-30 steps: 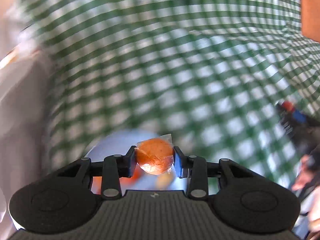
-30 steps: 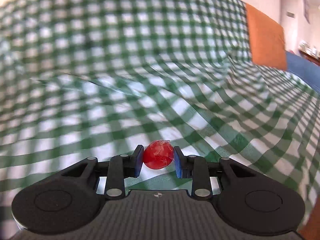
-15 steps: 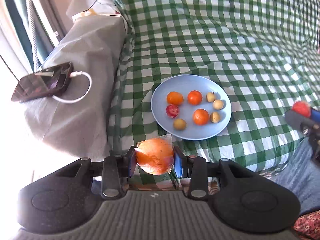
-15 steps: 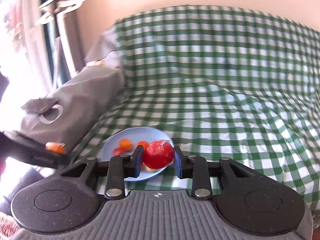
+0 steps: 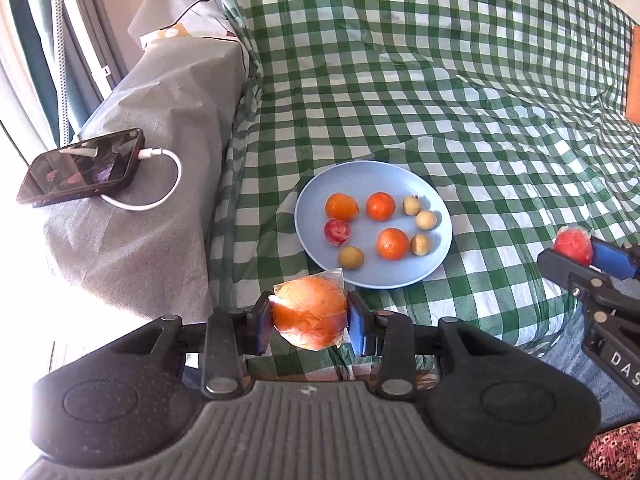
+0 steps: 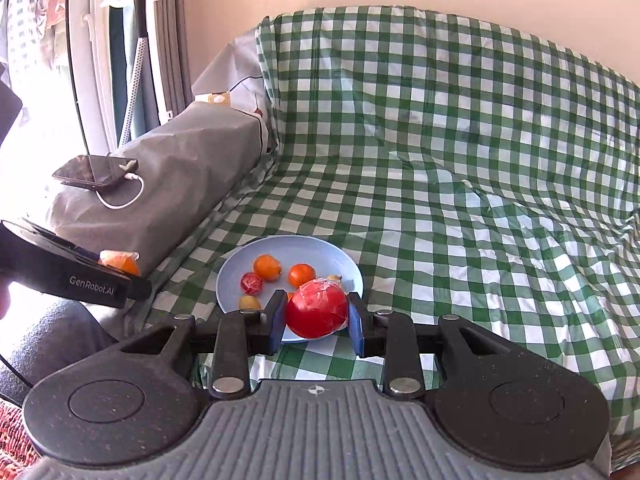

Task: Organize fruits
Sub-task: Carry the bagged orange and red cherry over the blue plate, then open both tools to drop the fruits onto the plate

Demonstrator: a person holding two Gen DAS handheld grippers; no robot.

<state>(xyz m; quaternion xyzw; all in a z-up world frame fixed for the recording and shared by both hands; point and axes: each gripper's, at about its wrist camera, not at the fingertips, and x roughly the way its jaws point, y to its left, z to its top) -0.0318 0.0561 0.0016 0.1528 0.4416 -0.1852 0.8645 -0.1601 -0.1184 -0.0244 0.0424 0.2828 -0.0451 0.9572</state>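
My left gripper (image 5: 310, 322) is shut on an orange fruit in clear wrap (image 5: 310, 316), held just in front of the near rim of a blue plate (image 5: 312, 208). The plate lies on the green checked cloth and holds several small orange, red and yellow fruits (image 5: 392, 243). My right gripper (image 6: 316, 322) is shut on a red wrapped fruit (image 6: 317, 314), held above the plate's near edge (image 6: 288, 246). The right gripper also shows at the right edge of the left wrist view (image 5: 576, 246). The left gripper shows at the left of the right wrist view (image 6: 116, 266).
A grey covered armrest (image 5: 160, 128) stands left of the plate, with a phone (image 5: 82, 170) and its white cable (image 5: 160, 184) on it. The checked cloth (image 5: 460, 80) covers the seat and backrest. A window and a steamer pole (image 6: 138, 52) are at the far left.
Both grippers have swung from a blurred close view of the cloth to face the plate. Each kept hold of its fruit. In the last half second both views hardly moved.
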